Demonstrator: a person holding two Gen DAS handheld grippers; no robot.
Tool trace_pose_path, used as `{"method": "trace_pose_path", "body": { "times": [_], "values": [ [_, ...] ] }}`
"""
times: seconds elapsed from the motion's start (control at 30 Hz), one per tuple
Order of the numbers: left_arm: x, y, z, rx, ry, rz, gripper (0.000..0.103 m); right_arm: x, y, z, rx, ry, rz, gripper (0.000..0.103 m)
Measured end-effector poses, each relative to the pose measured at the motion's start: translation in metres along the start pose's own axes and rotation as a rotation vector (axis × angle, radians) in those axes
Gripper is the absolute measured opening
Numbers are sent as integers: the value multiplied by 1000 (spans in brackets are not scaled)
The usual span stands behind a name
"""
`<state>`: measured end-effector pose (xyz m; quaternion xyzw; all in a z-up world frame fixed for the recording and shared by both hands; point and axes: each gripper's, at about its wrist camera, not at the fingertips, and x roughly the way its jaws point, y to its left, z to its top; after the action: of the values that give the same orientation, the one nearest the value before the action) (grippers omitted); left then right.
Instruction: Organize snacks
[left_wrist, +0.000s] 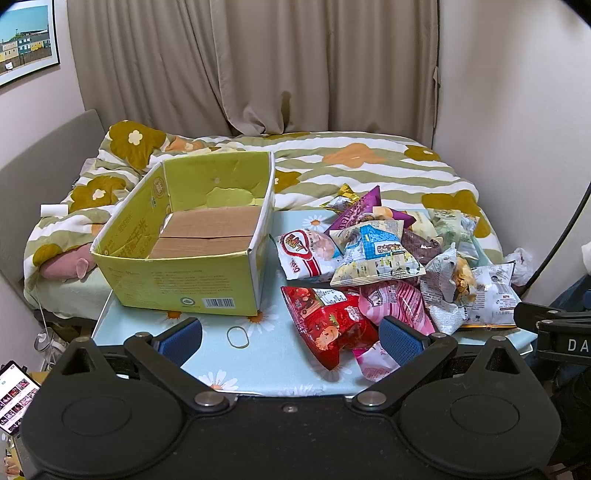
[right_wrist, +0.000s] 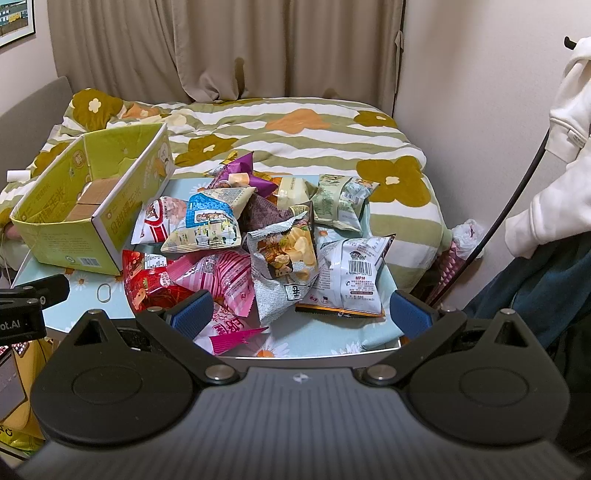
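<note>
Box (left_wrist: 177, 291) seemingly empty, snacks (left_wrist: 388, 266) alongside

Yellow-green box (left_wrist: 177, 288); light blue daisy-print tablecloth (left_wrist: 273, 369); red snack bag (left_wrist: 325, 325); pink striped bag (right_wrist: 218, 273); green-white striped floral quilt (left_wrist: 369, 162).

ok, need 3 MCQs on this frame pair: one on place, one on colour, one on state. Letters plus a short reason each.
1. Where does the rubber band lie?
A. in the box
B. on the tablecloth in front of the box
C. on the bed

2. What colour is the snack bag nearest the left gripper?
A. red
B. black
C. orange

3. What state is the cardboard box in?
A. taped shut
B. full of snacks
C. open, no snacks inside

Answers:
1 B, the band sits on the tablecloth just before the box's front wall.
2 A, the red bag lies between its fingers.
3 C, only bare cardboard floor shows inside.
</note>
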<state>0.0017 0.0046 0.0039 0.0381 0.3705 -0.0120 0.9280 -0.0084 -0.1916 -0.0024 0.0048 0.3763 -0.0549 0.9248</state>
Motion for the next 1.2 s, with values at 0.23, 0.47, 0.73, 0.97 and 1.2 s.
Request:
{"method": "trace_pose_path", "body": {
  "times": [0.23,0.47,0.73,0.97,1.2],
  "values": [
    [0,0,0,-1,0,0,103,0,0,0,0,1,2,103],
    [0,0,0,0,1,0,103,0,0,0,0,1,0,103],
    [0,-1,0,0,1,1,103,0,0,0,1,2,1,103],
    [0,0,0,0,2,0,103,0,0,0,1,1,1,103],
    [4,-2,1,-8,13,-9,103,1,-2,1,2,2,2,103]
  ]
}}
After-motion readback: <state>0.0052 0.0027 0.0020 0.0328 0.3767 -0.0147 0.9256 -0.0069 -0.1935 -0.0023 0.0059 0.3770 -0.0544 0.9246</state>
